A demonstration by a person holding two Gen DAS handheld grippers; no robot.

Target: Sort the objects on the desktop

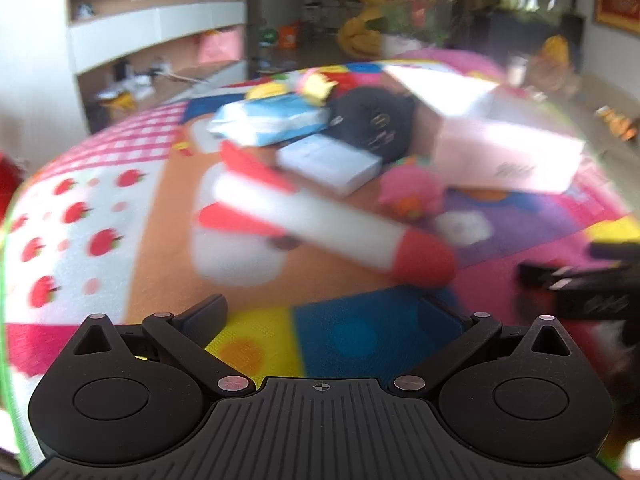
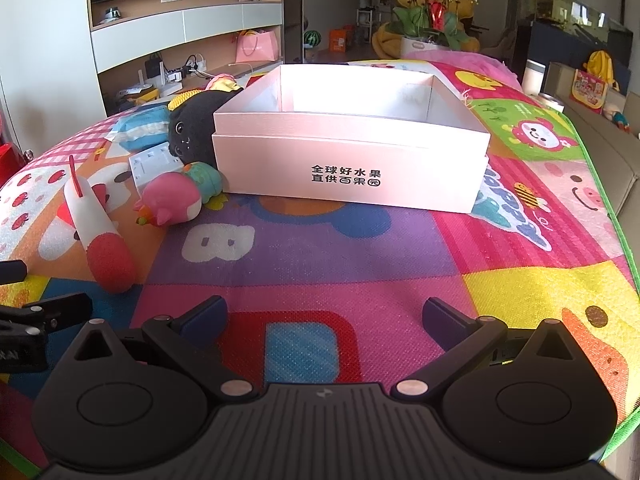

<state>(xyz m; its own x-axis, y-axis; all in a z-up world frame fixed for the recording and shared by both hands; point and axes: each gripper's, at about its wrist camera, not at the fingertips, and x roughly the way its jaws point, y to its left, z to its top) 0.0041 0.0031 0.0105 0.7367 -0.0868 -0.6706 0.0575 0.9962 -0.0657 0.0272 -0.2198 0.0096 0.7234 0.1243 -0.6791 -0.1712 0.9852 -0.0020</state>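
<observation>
Both claws, the left gripper [image 1: 320, 312] and right gripper [image 2: 323, 314], gape wide and empty above the colourful play mat [image 2: 360, 280], with the toy rocket [image 2: 100, 232] at left and the pink box [image 2: 352, 140] at centre.

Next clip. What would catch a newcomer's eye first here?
The open pale pink box with black printed characters sits mid-mat, apparently empty. Left of it lies a clutter of toys, nearest a white-and-red rocket lying on the bright patchwork play mat. Both tools, left and right, are open and empty.

Bright play mat [image 2: 360, 264] — pink box [image 2: 348, 160], rocket toy [image 2: 100, 232], pink plush [image 2: 172, 204].
</observation>
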